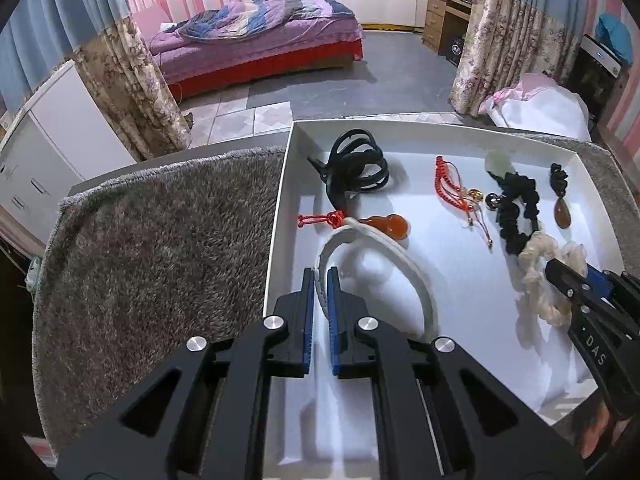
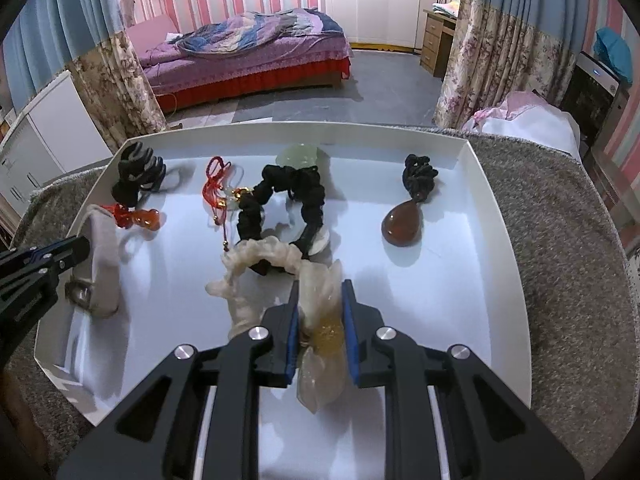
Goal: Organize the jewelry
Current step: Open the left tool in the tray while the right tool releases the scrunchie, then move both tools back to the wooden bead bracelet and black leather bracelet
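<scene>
The desk carries a shaggy grey rug (image 1: 160,232), and on it sits a shallow white tray (image 2: 500,208) holding all the jewelry. Behind, across the floor, stands a bed (image 1: 256,40) with a purple cover. In the tray, my left gripper (image 1: 321,280) is clamped on the white headband (image 1: 400,258), whose arc curves to the right of my fingers. My right gripper (image 2: 320,292) is clamped on the cream scrunchie (image 2: 256,256), its sheer fabric bunched between the pads. The black scrunchie (image 2: 280,196) lies just beyond, touching the cream one. The black hair claw (image 1: 356,168) stands in the tray's far left corner, with the red-corded orange gourd pendant (image 1: 384,224) beside the headband. Farther right lie the red cord bracelet (image 1: 452,188), a pale green stone (image 2: 298,154), and a brown teardrop pendant (image 2: 402,226) on black cord, well apart.
</scene>
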Motion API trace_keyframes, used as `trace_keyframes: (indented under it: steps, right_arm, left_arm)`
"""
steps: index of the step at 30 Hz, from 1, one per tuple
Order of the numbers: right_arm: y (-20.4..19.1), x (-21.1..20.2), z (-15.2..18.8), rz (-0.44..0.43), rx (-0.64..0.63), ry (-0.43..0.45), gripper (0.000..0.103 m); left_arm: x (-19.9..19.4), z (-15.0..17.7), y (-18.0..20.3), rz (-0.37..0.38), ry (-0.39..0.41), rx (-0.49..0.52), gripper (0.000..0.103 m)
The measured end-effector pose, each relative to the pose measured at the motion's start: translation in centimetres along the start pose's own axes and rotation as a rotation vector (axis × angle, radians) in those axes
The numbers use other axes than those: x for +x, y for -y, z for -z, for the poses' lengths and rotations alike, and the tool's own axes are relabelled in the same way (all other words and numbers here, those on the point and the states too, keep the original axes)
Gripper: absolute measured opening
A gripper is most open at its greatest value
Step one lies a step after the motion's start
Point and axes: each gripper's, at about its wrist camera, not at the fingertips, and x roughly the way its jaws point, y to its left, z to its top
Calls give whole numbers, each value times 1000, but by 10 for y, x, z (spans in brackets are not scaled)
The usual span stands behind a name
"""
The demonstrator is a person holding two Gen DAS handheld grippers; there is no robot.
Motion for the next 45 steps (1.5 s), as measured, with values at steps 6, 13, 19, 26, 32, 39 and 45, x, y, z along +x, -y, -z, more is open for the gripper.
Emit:
trace_keyframes:
  steps: [6,13,19,26,32,39,45]
  right_arm:
    - [-6,6,-3,7,-15,-13,19]
    - [-12,4,-2,38,-45,-8,28]
    - [-6,-9,-4,14,-37,3,54]
    - [17,-59,-13,-19,7,91,67]
    - [34,-117,-10,-10,-7,191,83]
    - [63,-175,33,-5,-11,270,91]
    - [87,-185,84,-14,42,260,91]
  left_arm:
    - [5,-2,2,-20,-2,7,4]
    - [6,-2,2,-26,-6,1,5]
    - [-9,0,1,-15,30,-5,23]
    - [-61,1,3,1,115,-7,48]
    - [-126,13,-9,-12,205,-25,78]
    - [-186,54,-11,-51,285,-21,100]
    - [-205,107,-5,-52,265,-7,100]
